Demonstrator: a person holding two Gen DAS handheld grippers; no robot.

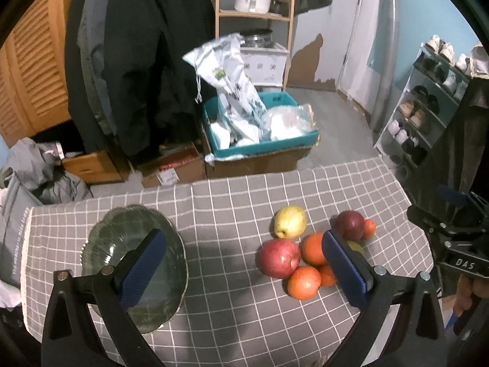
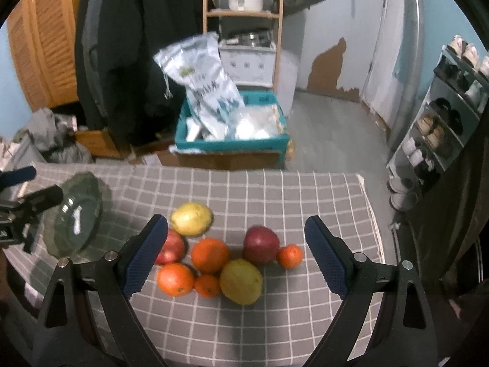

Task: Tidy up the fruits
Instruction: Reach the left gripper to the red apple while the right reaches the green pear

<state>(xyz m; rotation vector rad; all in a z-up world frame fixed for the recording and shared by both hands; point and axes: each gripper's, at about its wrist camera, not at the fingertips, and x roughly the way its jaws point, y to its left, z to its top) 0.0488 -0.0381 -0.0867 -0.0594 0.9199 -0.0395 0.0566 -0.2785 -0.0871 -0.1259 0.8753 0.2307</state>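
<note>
Near the right edge of the table (image 2: pixel 275 330), 8 fruits lay clustered on the checked cloth, none yet in the glass bowl (image 1: pixel 101 238) by the left edge. Both the right gripper (image 2: pixel 235 257) and the left gripper (image 1: pixel 244 263) hung wide open, gripping nothing.

The likely step was a first pick — best taken from the outside of the pile. The small orange (image 2: pixel 289 255) touched the dark red apple (image 2: pixel 261 244), so the jaws should close across its free sides. The yellow pear (image 2: pixel 241 281) leaned on 2 oranges and could roll. Between cluster and bowl the cloth lay bare.
</note>
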